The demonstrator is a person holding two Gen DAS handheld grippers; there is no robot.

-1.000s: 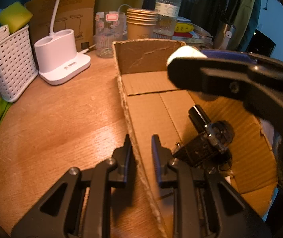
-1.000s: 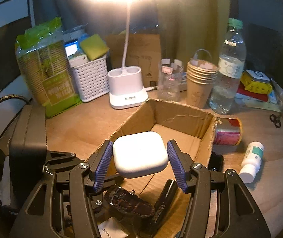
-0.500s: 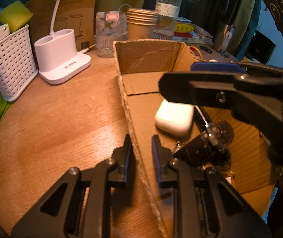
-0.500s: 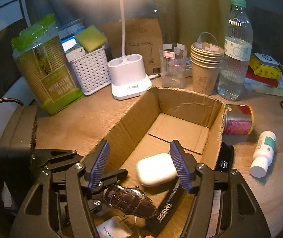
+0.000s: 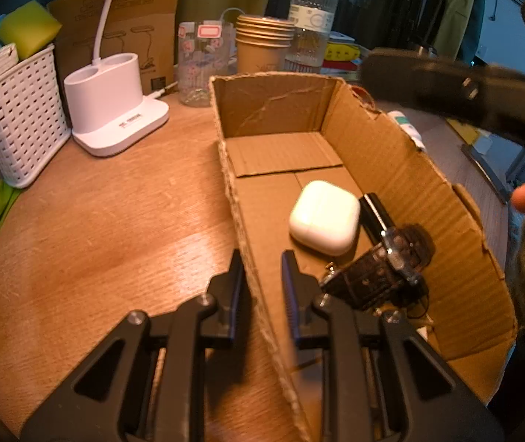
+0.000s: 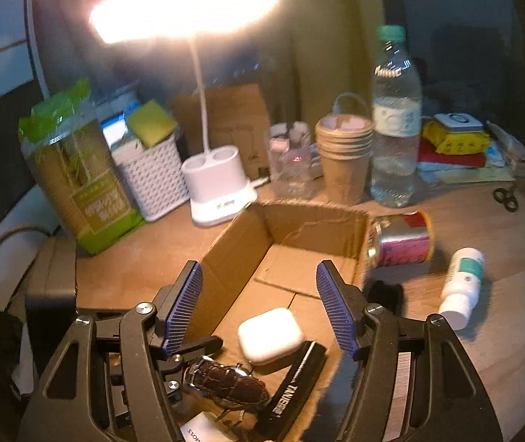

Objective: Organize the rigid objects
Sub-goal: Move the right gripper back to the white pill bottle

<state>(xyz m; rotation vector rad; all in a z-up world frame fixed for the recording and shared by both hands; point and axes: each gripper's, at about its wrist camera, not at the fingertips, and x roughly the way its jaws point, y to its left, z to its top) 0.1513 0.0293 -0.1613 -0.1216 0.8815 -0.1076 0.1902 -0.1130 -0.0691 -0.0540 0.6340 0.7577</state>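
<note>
1. Along the near side wall of the cardboard box (image 5: 402,169), the left hand-held gripper (image 5: 259,276) was clenched on the torn cardboard edge, one finger outside and one inside. This looked like a steadying hold, so that the box would not slide on the wooden surface (image 5: 108,221) while things went in.
2. The right hand-held gripper (image 6: 259,305) hovered above the box with its jaws released and nothing between its blue pads (image 6: 185,305); they had just been opening.
3. The white earbud case (image 5: 324,216) lay flat on the box floor, free of both grippers. It sat just beside a black tube (image 6: 295,386) and a dark-strapped wristwatch (image 6: 225,383) at the near end of the box, so that placement seemed done.
4. The far half of the box floor was bare, which left room for more things.
5. Outside the far right corner of the box a tin can (image 6: 402,243) lay on its side, touching or nearly touching the wall. A small white bottle (image 6: 461,283) lay further toward the right edge of the surface. Both seemed likely candidates for the next pick.
6. Open wood around the bottle gave clear access. The can would be tighter, with the box wall on one side.
7. The back edge of the surface was crowded by a desk lamp (image 6: 218,191), a stack of paper cups (image 6: 343,154) and a water bottle (image 6: 395,121).
</note>
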